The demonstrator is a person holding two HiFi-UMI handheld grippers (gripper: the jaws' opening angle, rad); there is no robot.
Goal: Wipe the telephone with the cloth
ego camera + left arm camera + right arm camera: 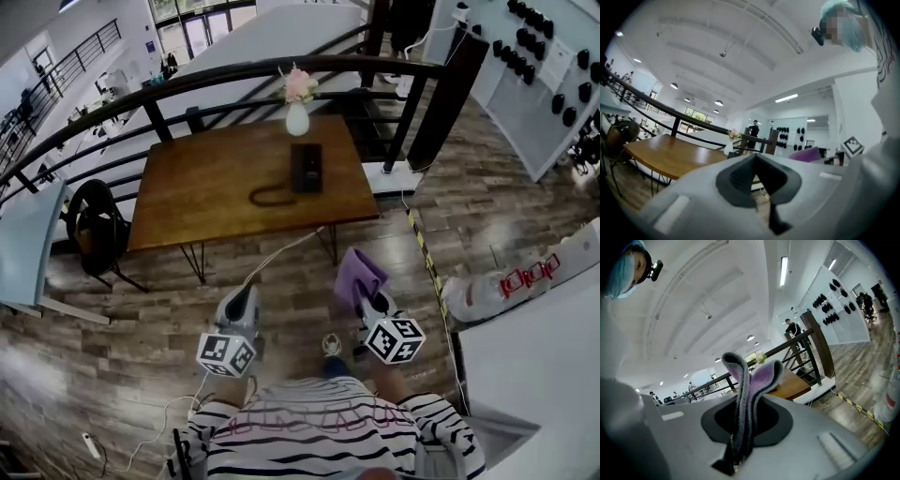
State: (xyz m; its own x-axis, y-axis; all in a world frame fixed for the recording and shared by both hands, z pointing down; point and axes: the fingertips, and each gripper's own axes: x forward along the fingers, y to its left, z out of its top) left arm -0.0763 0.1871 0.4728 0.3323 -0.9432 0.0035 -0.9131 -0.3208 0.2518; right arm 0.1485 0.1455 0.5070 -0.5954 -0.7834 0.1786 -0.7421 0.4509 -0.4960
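Wooden table (206, 187) on thin metal legs, standing on the plank floor (281, 281).
A black telephone (307, 167) lies at 3 o'clock from the table centre. Its dark cord (272, 195) curls at 8 o'clock of it. A white vase (297, 119) with pink flowers stands upright at the 1 o'clock edge.

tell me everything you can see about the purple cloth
The cloth is lilac-purple with a greyish, knit-looking edge and looks like soft fabric. It is folded and pinched between the shut jaws of the right gripper, its free folds standing up and curling over above them. In the head view it juts forward from that gripper over the wood floor, short of the table, touching nothing but the jaws.
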